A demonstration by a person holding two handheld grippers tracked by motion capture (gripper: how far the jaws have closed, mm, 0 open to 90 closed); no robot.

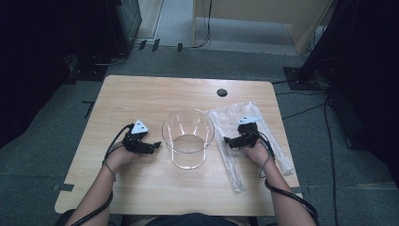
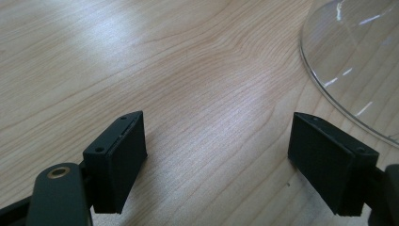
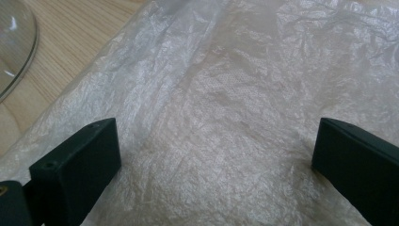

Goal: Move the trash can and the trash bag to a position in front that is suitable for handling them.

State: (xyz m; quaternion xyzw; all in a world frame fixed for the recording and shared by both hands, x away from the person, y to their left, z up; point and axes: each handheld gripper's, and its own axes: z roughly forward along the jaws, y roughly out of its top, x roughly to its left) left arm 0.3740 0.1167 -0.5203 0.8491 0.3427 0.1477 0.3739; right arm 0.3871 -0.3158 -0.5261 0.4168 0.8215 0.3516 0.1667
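Clear container (image 2: 357, 61) cropped at frame edge

overhead forward-down on table (image 1: 141, 188), gripper cameras close – seemingly sharing container (image 1: 188, 139)

Open lanes at the table's edges, one obstacle in the middle

A tall clear plastic cylinder (image 1: 188, 138) stands mid-way on the light wooden table (image 1: 141, 96), between both grippers; a crinkled clear plastic bag (image 1: 263, 136) covers the right side, while far and near strips lie bare.
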